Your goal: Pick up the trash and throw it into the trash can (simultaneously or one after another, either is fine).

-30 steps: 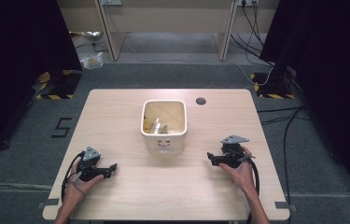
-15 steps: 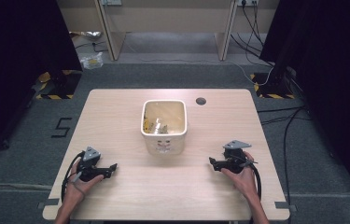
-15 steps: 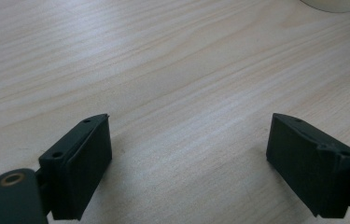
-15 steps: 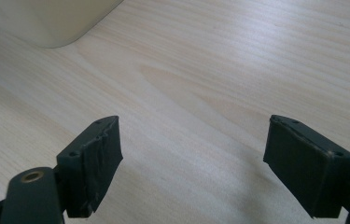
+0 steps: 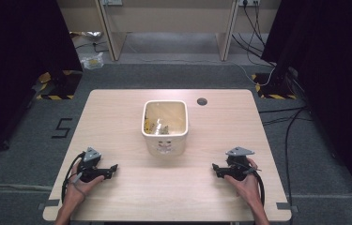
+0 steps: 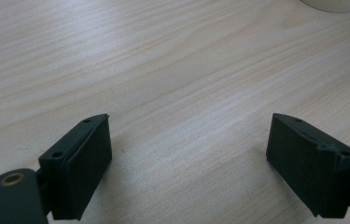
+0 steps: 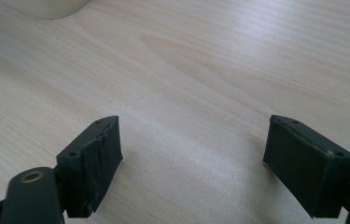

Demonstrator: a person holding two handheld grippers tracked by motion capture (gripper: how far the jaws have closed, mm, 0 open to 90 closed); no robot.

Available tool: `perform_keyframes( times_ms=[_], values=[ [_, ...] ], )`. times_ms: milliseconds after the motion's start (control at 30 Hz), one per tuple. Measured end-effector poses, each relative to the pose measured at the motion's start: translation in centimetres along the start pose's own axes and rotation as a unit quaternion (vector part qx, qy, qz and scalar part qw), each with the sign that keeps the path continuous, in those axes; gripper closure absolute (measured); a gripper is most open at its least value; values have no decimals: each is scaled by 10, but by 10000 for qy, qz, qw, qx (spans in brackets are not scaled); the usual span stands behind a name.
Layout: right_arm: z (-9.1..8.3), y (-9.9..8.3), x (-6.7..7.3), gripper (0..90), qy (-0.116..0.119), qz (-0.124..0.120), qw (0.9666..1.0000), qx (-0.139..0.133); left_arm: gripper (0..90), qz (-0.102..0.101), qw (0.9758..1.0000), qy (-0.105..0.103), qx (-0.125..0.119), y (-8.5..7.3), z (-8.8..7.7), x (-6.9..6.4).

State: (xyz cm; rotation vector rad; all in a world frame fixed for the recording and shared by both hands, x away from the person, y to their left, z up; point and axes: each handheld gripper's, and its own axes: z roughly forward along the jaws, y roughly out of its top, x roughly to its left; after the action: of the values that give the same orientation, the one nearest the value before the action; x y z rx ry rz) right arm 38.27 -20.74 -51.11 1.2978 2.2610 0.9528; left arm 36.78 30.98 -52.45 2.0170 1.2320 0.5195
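On the table, the right claw has drawn nearer the person, both claws apart, left claw unmoved.

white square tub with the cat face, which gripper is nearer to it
Roughly equal, the left slightly nearer. The left gripper sits toward the near-left of the white square tub; the right gripper toward its near-right, neither touching it.

Light: table evenly lit from above, surroundings left dark | Glare: pale sheen seen on the wood (right gripper view) | Focus: near jaws softened, high view slightly grainy | Shadows: faint
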Motion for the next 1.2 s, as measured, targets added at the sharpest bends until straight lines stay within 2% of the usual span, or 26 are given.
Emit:
perform_keyframes(
  times_ms=[333,800,1200],
  values=[
    [-4,-9,4,175,-139,-50,9999,-39,133,1,10000,0,0,0,0,0],
    [-14,-22,12,152,-204,-8,9997,-105,133,0,10000,1,-1,0,0,0],
    [-17,-25,14,149,-258,19,9996,-97,133,-1,10000,1,-1,0,0,0]
  ],
)
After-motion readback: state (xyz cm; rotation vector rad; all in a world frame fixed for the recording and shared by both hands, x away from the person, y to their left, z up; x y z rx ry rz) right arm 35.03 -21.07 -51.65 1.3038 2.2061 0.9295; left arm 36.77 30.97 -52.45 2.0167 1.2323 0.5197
